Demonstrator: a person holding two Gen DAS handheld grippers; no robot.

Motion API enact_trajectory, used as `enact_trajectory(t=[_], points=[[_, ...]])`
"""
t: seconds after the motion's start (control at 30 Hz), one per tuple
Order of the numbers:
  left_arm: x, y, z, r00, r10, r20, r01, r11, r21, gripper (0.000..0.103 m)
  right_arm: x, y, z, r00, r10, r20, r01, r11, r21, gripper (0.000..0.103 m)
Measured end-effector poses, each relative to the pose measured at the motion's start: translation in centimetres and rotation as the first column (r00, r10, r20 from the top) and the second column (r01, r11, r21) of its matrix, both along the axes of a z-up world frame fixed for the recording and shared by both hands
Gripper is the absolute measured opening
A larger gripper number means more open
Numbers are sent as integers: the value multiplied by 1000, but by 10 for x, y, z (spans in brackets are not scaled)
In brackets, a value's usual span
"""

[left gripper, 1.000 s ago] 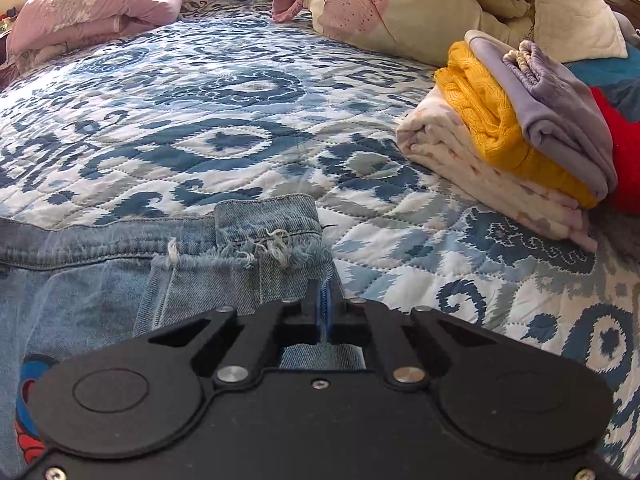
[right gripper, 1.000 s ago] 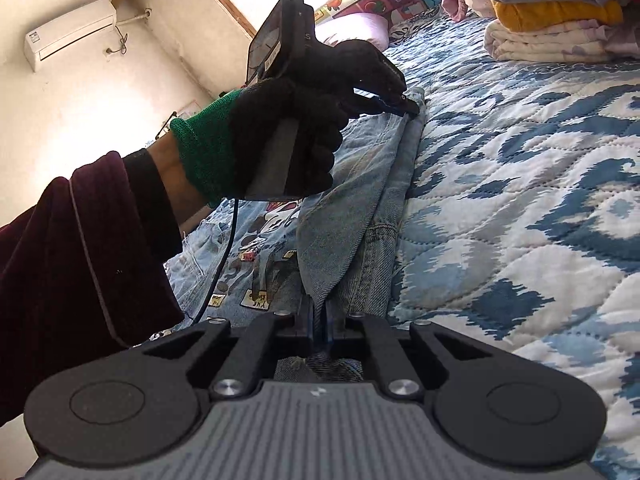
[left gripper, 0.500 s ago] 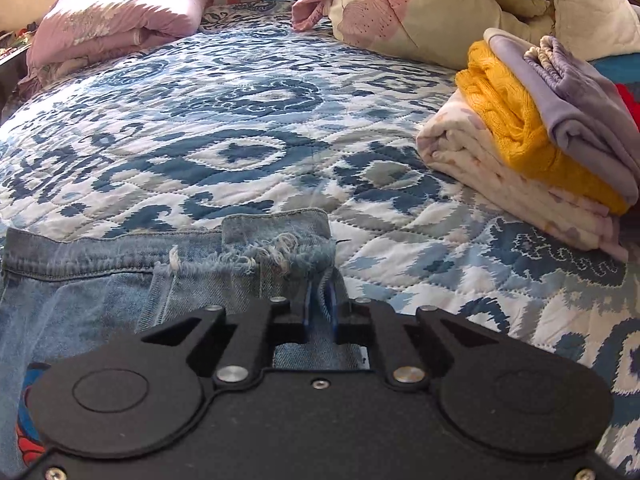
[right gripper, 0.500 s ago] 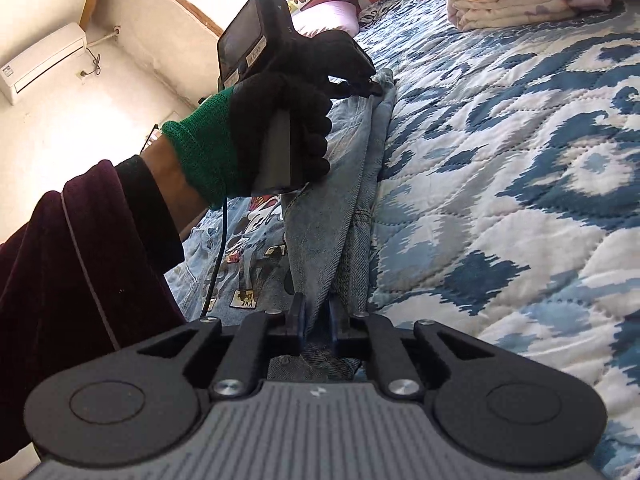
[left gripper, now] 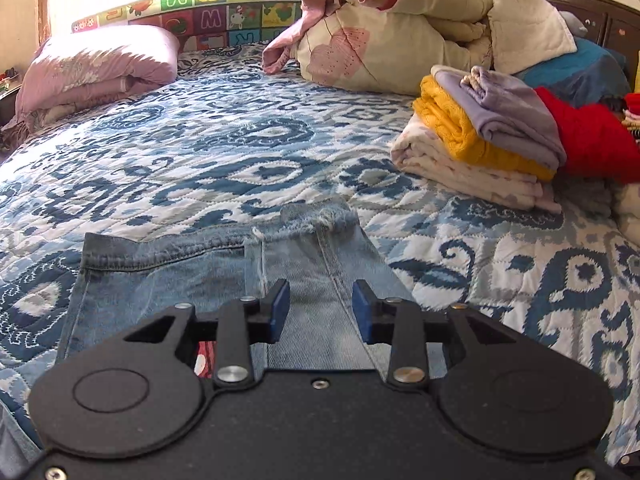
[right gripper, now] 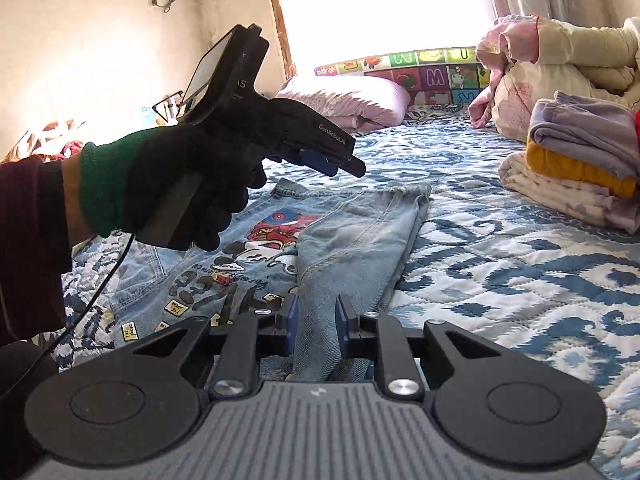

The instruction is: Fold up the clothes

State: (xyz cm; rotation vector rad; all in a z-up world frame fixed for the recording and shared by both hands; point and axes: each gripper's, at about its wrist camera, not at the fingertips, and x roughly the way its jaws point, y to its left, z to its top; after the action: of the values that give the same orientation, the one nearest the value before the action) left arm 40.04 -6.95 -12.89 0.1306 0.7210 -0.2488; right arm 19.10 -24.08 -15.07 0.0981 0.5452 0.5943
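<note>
Between the blue pads of the left gripper [left gripper: 321,306] a strip of folded denim shows, and the pads stand apart with clear gaps on both sides, clamping nothing. The right gripper [right gripper: 317,322] is likewise spread, a ridge of the same denim rising between its fingers without being pinched. Both tools hover just above the jeans [right gripper: 352,236], which lie on the blue-and-white quilt [left gripper: 224,148] with one leg folded over the other; a frayed hem [left gripper: 320,216] points away from the left wrist camera, and cartoon patches [right gripper: 256,248] show on the flat part in the right wrist view. In that view a black-gloved hand with a green cuff [right gripper: 192,184] holds the left tool raised above the denim. To the right on the quilt sits a stack of folded clothes [left gripper: 484,148], cream below, yellow and lilac on top, with a red garment [left gripper: 588,140] beside it. Beyond are a pink pillow [left gripper: 96,68] and heaped cream bedding [left gripper: 400,40].
</note>
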Motion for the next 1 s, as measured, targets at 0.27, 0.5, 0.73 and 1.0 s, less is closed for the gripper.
enact_trajectory(t=[0.27,0.5,0.73,1.0], points=[[0,-19,5,994,-78,71,77,997,21,34,-7,23,-6,999,50,-1,-50,994,-96,25],[39,-40,-18,998,-63,-8,63,998,22,35,-4,21,-15,999,29,-12,-30,995,-90,25],[-16,9,4,999,34,21,-33,997,-69,43,0,14,-17,997,36,-70,-39,998,-44,26],[-116,90,17,974,219,50,-198,944,-266,56,-30,-10,-5,998,18,-52,-21,998,-58,28]])
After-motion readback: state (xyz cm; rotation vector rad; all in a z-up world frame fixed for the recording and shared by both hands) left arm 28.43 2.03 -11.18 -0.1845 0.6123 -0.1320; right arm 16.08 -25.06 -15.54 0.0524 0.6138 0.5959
